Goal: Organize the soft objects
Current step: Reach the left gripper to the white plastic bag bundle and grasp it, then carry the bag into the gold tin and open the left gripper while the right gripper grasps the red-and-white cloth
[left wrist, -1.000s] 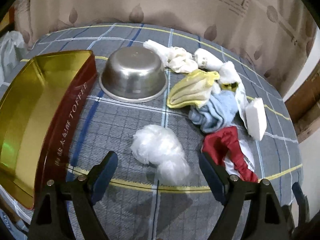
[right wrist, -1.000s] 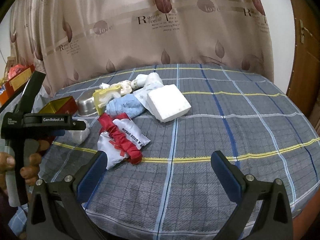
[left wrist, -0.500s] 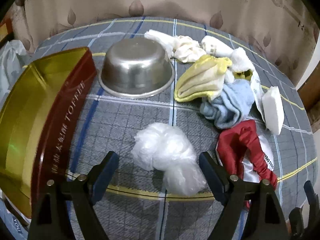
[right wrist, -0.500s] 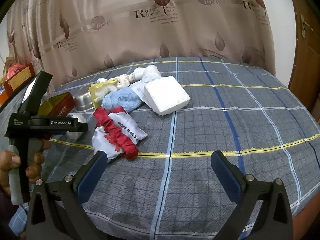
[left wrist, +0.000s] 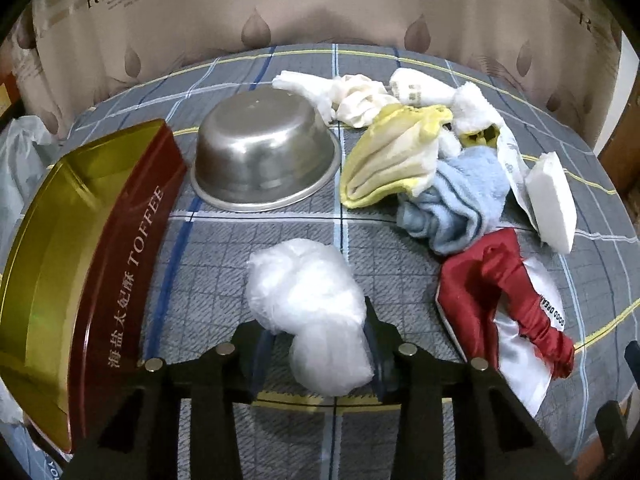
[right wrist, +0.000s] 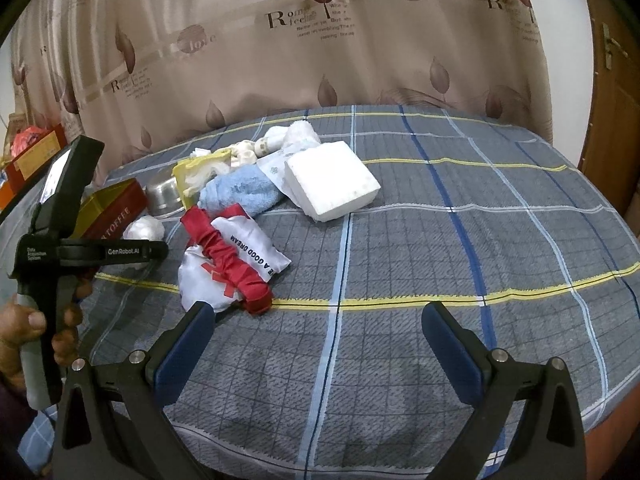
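Observation:
A crumpled white plastic wad (left wrist: 308,304) lies on the grey checked sheet (left wrist: 240,264), between the fingers of my left gripper (left wrist: 318,356). Its jaws are closing, and both blue pads touch the wad's sides. Right of the wad lie a red and white cloth bag (left wrist: 500,292), a light blue towel (left wrist: 452,200), a yellow cloth (left wrist: 392,156) and white socks (left wrist: 360,96). My right gripper (right wrist: 320,344) hovers open over bare sheet, with the red and white bag (right wrist: 232,260) ahead of it to the left.
An open gold tin (left wrist: 60,240) with red sides marked TOFFEE stands at the left. An upturned steel bowl (left wrist: 264,152) sits beside it. A white foam block (right wrist: 332,180) rests by the pile. A hand (right wrist: 24,320) holds the left gripper's handle. A curtain hangs behind.
The left gripper's jaws have come in from wide open onto the white wad. It tilted down slightly, so the wad sits lower in view. The right gripper stayed open and still.

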